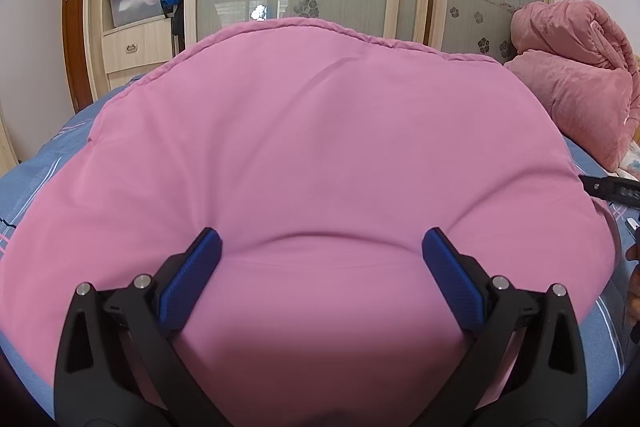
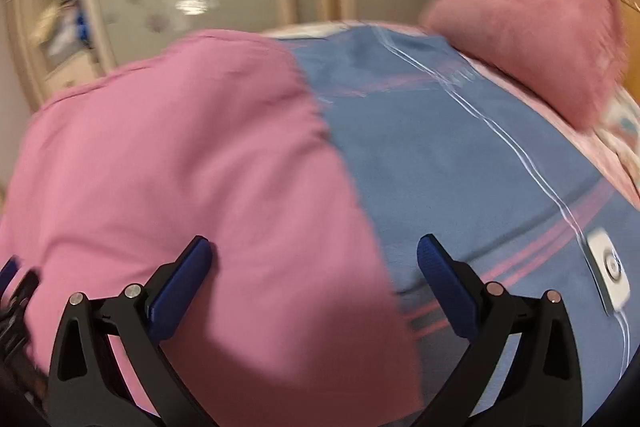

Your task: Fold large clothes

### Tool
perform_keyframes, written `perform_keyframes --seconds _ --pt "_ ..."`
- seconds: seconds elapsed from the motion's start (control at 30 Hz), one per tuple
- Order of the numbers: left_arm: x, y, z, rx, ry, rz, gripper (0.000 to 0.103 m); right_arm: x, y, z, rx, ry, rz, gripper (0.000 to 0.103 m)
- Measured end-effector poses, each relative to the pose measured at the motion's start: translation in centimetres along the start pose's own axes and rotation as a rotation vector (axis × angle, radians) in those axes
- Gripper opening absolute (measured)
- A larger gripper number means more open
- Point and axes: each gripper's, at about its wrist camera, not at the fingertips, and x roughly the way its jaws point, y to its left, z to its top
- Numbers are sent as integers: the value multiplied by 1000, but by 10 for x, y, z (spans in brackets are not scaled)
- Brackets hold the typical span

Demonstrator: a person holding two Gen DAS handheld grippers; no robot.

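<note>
Left gripper (image 1: 322,247): two black plastic arms w/ triangular cut-outs, spread in a V. Blue ribbed pads (image 1: 190,285) on inner faces of fingers, rounded tips. Silver round screw heads, two per side, at the pivots. Matte finish, no cables or markings visible.

Right gripper (image 2: 314,253): same build — black arms w/ triangular cut-outs, blue textured pads (image 2: 180,287), two silver screws per side, the right-hand pair w/ a pinkish tint. Pic blurred, so fine detail unclear.

Black part w/ a blue tip at left edge of right wrist view, too blurred to tell more.
</note>
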Motion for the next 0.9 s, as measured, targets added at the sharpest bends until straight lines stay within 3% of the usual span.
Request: perform_keyframes --seconds 0.1,0.17,0.3,0.4,0.5,0.63,0.7,0.8,0.9 --pt "-1 1 -2 0 -3 1 101 4 -28 10 97 27 -17 102" --pt "-1 1 -3 -2 -7 0 101 -10 -26 14 91 -22 17 102" --pt "-1 1 -3 -3 -14 -1 101 -38 26 21 -67 -123 128 102" --pt "-1 1 -3 -4 -14 -2 101 -30 78 19 -204 -85 172 102" --pt "-2 2 -3 -5 -15 -4 101 -11 97 13 -262 -79 67 102" --pt "-2 1 -3 -4 -18 -8 101 10 52 18 -69 -2 92 102" --pt "-3 3 -3 -7 -19 -14 101 8 36 20 -37 -15 20 102" --pt "-3 5 -3 -10 -20 -17 101 9 25 19 -13 -24 -168 102" --pt "-3 4 -3 -11 -20 -17 101 6 17 18 36 -21 -71 102"
